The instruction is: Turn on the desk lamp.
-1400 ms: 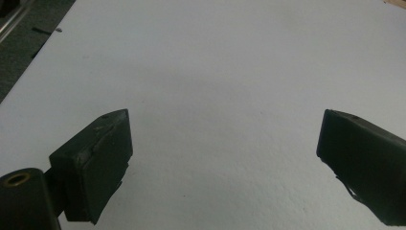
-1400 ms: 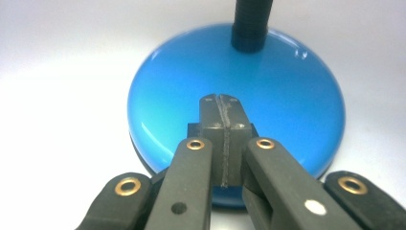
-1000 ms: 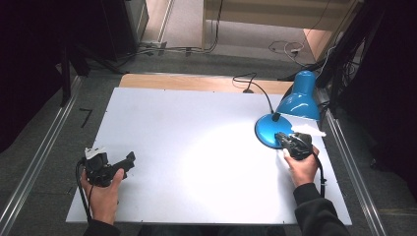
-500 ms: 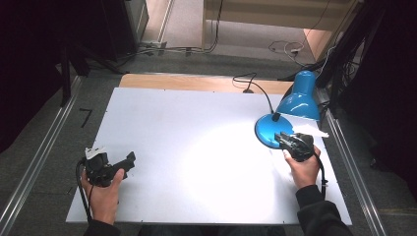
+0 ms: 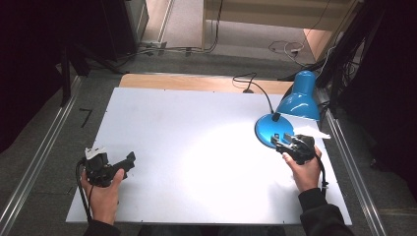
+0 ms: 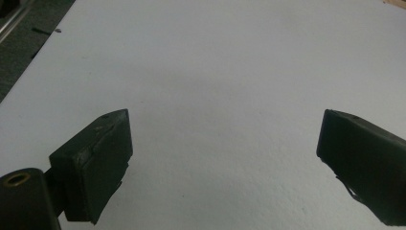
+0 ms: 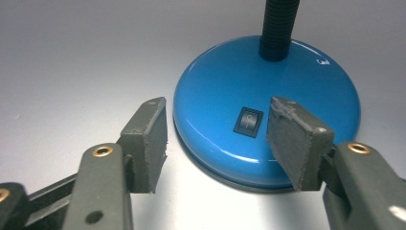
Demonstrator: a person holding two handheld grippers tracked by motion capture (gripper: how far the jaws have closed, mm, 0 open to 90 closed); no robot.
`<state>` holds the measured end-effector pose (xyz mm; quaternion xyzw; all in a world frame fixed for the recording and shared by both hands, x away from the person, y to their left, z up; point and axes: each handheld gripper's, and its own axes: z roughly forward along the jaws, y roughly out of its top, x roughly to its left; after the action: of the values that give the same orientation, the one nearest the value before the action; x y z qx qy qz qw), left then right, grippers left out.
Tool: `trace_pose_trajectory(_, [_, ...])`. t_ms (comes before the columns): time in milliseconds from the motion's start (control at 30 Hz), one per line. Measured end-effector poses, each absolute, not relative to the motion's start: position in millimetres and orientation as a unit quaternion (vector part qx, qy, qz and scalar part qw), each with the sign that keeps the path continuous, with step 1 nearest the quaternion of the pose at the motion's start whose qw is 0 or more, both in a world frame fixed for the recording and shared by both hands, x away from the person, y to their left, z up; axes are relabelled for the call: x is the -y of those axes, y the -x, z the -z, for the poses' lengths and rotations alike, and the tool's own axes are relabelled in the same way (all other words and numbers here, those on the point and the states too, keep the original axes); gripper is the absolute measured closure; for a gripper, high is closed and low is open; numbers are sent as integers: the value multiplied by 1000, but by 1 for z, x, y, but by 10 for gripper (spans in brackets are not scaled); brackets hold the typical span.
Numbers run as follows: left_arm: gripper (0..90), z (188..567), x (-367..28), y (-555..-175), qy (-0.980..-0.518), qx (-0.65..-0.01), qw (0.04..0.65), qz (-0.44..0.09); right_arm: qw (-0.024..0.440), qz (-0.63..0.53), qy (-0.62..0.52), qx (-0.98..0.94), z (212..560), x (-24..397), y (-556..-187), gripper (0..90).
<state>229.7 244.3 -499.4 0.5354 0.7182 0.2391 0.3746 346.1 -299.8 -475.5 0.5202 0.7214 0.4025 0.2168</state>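
Right claw (image 7: 215,139) released, at my lamp's base (image 7: 287,86) by the table's right edge | switch (image 7: 249,121) untouched | left claw (image 6: 225,163) released, idle.

Not much legible txt. Rocker switch (image 7: 249,121) on the blue lamp base (image 7: 287,143) has faint pale markings, look like the usual I/O on-off symbols but too dim to confirm in the right gripper view. Small whitish mark/logo (image 7: 324,61) near base's far rim, beside the gooseneck, unreadable; no other labels, brands or nos. to read.
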Motion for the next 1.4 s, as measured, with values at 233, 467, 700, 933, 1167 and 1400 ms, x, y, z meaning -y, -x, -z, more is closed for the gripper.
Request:
trace_pose_trajectory(233, [56, 500, -244, -230, -535, -718, 375, -239, 217, -396, -517, -727, 474, 302, -342, 271])
trace_pose_trajectory(467, [56, 500, -244, -230, -536, -718, 374, -239, 218, -393, -516, -729, 474, 304, -338, 229])
trace_pose_trajectory(700, [55, 500, -244, -230, -537, -718, 373, -239, 219, -391, -518, -728, 474, 309, -334, 215])
trace_pose_trajectory(933, [55, 500, -244, -230, -536, -718, 374, -239, 219, -392, -519, -727, 473, 315, -329, 214])
trace_pose_trajectory(1167, [55, 500, -244, -230, -537, -718, 373, -239, 219, -391, -520, -727, 471, 321, -323, 214])
trace_pose_trajectory(1400, [55, 500, -243, -230, -537, -718, 373, -238, 217, -390, -523, -726, 471, 326, -317, 214])
